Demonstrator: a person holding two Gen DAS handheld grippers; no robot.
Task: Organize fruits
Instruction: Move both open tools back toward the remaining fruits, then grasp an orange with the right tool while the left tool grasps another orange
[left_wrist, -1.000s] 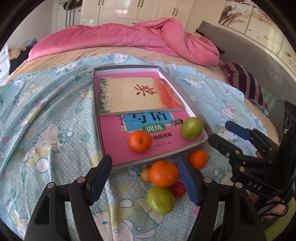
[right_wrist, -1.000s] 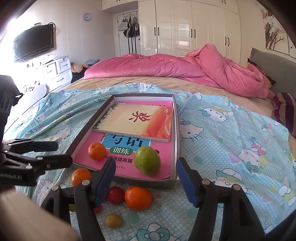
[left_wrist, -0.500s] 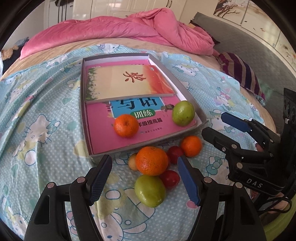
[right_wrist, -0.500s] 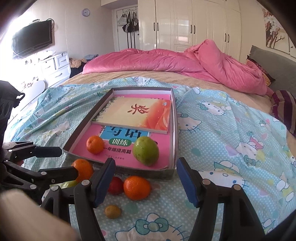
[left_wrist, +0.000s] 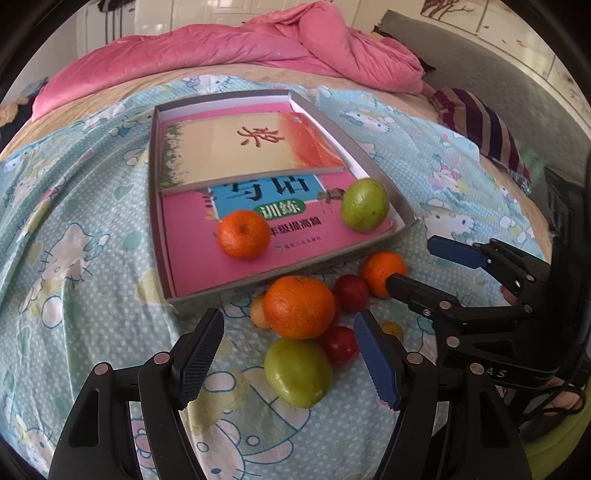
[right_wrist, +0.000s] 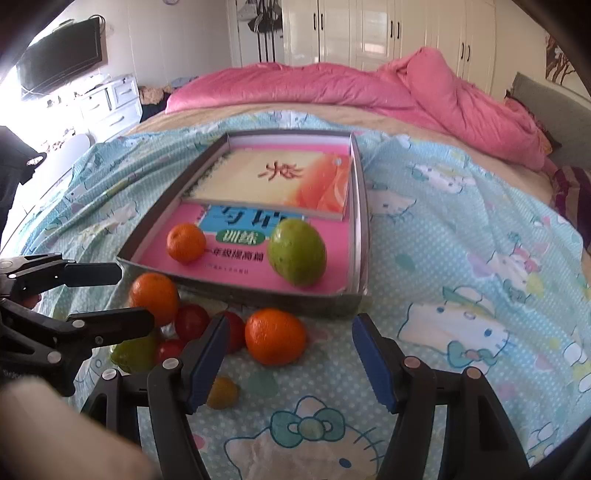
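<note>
A grey shallow box (left_wrist: 400, 216) (right_wrist: 360, 229) lies on the bed with two books inside. On the pink book sit an orange (left_wrist: 243, 234) (right_wrist: 185, 243) and a green fruit (left_wrist: 365, 205) (right_wrist: 296, 252). In front of the box lies a loose cluster: a large orange (left_wrist: 298, 306) (right_wrist: 154, 298), a second orange (left_wrist: 382, 272) (right_wrist: 275, 336), a green fruit (left_wrist: 297, 371) (right_wrist: 135, 352), red fruits (left_wrist: 339, 345) (right_wrist: 191, 322) and a small yellowish one (right_wrist: 222, 393). My left gripper (left_wrist: 290, 363) is open, just above the cluster. My right gripper (right_wrist: 288, 360) is open and empty beside the second orange.
A Hello Kitty sheet (right_wrist: 461, 258) covers the bed. A pink duvet (right_wrist: 351, 85) is bunched at the back. A striped cushion (left_wrist: 480, 127) lies at the right. A TV (right_wrist: 61, 55) and white drawers stand to the left.
Both grippers have moved forward and down toward the loose fruit in front of the box. Both stay open and empty. No fruit has moved.
</note>
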